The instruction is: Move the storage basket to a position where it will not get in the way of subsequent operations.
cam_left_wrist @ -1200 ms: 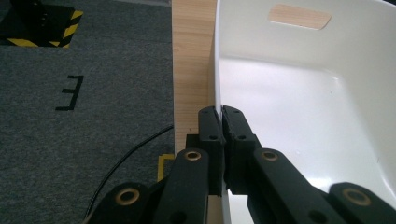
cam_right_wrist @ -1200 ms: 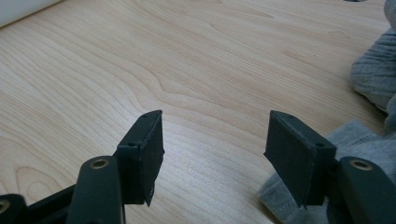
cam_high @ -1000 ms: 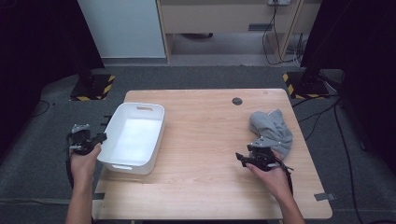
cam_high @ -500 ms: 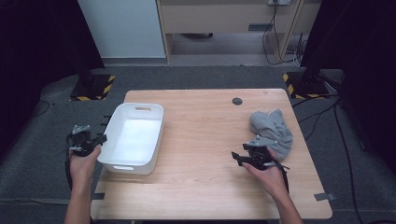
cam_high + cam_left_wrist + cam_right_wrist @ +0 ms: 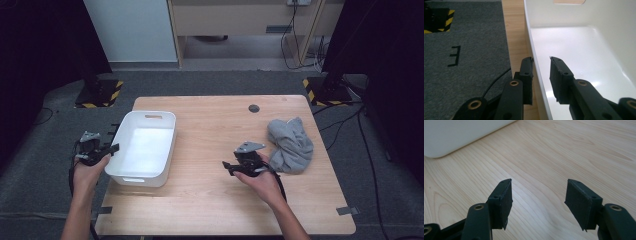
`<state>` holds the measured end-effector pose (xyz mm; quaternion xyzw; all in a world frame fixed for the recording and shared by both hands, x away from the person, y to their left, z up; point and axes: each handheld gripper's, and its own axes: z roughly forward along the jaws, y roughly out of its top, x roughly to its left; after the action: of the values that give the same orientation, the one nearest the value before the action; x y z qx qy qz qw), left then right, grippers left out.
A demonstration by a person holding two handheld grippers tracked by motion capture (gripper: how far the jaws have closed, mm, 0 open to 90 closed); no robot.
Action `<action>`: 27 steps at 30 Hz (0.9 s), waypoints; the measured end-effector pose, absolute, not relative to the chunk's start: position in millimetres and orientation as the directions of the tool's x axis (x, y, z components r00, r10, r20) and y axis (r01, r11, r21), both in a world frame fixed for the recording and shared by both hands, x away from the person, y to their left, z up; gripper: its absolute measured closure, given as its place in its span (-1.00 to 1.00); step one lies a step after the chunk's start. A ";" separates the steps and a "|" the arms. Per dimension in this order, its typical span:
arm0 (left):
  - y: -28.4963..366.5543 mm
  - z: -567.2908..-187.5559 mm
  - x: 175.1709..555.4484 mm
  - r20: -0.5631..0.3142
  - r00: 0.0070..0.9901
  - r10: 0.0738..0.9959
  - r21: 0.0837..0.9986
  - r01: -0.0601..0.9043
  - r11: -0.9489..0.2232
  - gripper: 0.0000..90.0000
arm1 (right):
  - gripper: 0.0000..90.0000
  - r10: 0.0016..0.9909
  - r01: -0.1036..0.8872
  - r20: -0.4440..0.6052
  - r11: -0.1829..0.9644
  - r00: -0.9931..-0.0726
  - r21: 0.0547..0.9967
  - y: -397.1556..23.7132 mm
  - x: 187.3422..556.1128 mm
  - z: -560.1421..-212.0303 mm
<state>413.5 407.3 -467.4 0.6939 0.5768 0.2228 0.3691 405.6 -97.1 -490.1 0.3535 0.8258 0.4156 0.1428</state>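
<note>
**Bin rim let go by left tongs; right tongs headed back across counter**

Bin [image 5: 145,147], white plastic, sat on the counter [image 5: 210,200] near its left edge, upright and empty, handle slot in the far wall. Left tongs [image 5: 541,61] had just been opening: a sec earlier they were clamped, now the jaws stood a little apart w/ the bin's left wall running up between them. One pad was just outside the wall, the other inside over the bin floor. Neither pad looked pressed on the plastic, so I'd read that as a release, not a grip. The bin itself hadn't shifted vs. the earlier high-view frames.

Right tongs [image 5: 537,185] were spread wide w/ nothing between them, only bare wood under the jaws. In the high view the right tongs [image 5: 229,167] had slid leftward from beside the grey cloth [image 5: 291,144] toward the middle of the counter. The cloth lay crumpled near the right edge, untouched and apart from the hand.

Judgement: bin placement looked finished on the left side, and the cloth wasn't in the bin yet. With the right hand moving away from it empty, the cloth part of the job seemed still ahead.
</note>
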 end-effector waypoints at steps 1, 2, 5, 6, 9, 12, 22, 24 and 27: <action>406.9 -467.4 416.0 -0.110 0.245 0.963 0.769 0.635 -0.073 0.58 | -0.15 0.694 0.461 0.059 0.410 -0.717 0.787 -89.1 406.3 -490.0; 406.7 -467.0 418.4 -0.096 0.252 0.963 0.767 0.635 -0.090 0.58 | -0.15 0.685 0.457 0.058 0.418 -0.726 0.785 -81.0 407.1 -489.7; 407.7 -466.6 424.4 -0.078 0.260 0.962 0.765 0.634 -0.110 0.65 | -0.15 0.662 0.440 0.059 0.427 -0.747 0.790 -59.7 410.3 -488.5; 408.9 -466.7 425.8 -0.092 0.257 0.962 0.764 0.638 -0.098 0.69 | -0.15 0.657 0.438 0.061 0.428 -0.751 0.791 -54.6 411.0 -488.1; 411.1 -467.4 428.3 -0.110 0.240 0.964 0.762 0.643 -0.073 0.82 | -0.15 0.646 0.431 0.063 0.430 -0.761 0.793 -45.7 411.5 -488.9; 409.7 -467.8 429.0 -0.100 0.224 0.969 0.765 0.641 -0.069 0.87 | -0.15 0.644 0.434 0.065 0.434 -0.762 0.790 -44.0 410.8 -491.0; 412.7 -467.5 422.6 -0.095 0.137 0.986 0.764 0.645 -0.016 0.88 | -0.15 0.649 0.438 0.074 0.420 -0.757 0.795 -50.5 411.2 -491.0; 414.8 -467.6 421.7 -0.098 0.123 0.988 0.765 0.644 -0.004 0.88 | -0.15 0.650 0.437 0.077 0.414 -0.756 0.799 -51.3 410.6 -490.0; 418.1 -467.6 420.4 -0.102 0.109 0.989 0.765 0.644 0.009 0.88 | -0.15 0.652 0.439 0.079 0.410 -0.754 0.799 -53.9 410.4 -489.1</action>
<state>420.4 418.1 -467.6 0.6588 0.6197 0.2484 0.3468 410.4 -53.9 -489.1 0.3286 0.8305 0.4325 0.1233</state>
